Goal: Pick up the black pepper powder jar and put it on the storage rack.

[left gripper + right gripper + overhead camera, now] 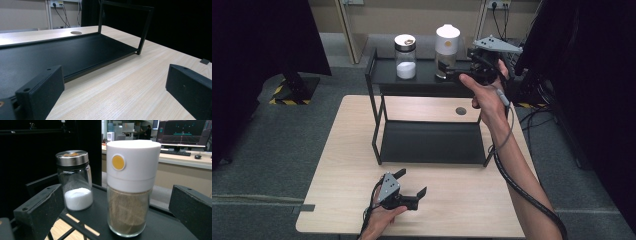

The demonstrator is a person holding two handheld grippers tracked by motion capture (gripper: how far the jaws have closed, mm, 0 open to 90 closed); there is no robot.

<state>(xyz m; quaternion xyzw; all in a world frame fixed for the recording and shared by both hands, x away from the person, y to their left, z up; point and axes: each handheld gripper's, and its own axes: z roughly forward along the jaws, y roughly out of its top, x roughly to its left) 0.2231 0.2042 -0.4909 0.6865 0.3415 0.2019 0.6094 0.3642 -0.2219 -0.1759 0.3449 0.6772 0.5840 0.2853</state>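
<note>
A two-tier black rack (377,75) stands on the wooden table (347,165). On its top shelf stand a glass jar with a metal lid and white powder (405,56) (75,181) and a white-capped jar of brownish grains (447,49) (130,187). My right gripper (451,70) (117,210) is open at the top shelf, its jaws either side of the white-capped jar without touching it. My left gripper (411,183) (112,92) is open over the table near the front edge, facing the rack's lower shelf (62,52), with nothing between its jaws.
A round cable hole (460,110) (76,32) is in the table behind the rack. Black curtains stand to the left and right. A small dark tab (205,61) lies on the table at the right of the left gripper view.
</note>
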